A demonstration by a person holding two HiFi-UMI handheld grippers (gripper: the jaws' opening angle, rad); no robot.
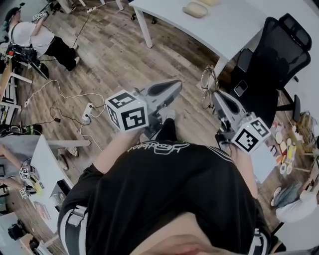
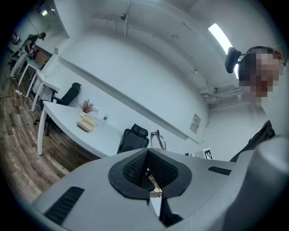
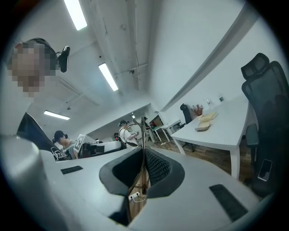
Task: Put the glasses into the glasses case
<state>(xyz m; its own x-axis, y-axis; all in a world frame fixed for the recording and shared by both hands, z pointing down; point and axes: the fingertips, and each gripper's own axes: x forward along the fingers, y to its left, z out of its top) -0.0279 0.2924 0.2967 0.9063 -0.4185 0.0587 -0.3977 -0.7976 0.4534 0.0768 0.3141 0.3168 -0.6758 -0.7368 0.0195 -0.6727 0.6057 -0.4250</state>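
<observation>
shirt (image 1: 164, 194): black, white script | left tongs (image 1: 176, 85), right tongs (image 1: 216, 95): grey, marker cubes

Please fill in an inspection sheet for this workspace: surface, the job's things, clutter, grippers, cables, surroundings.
Surface: white table, mostly bare.
Job's things: glasses held off the table; beige case lying on the table.
Clutter: small mixed objects at the right edge.
Grippers: left gripper shut, empty; right gripper shut on the glasses.
Cables: white cables and power strip on the wood floor.
Surroundings: black office chair beside the table; another person far off.
</observation>
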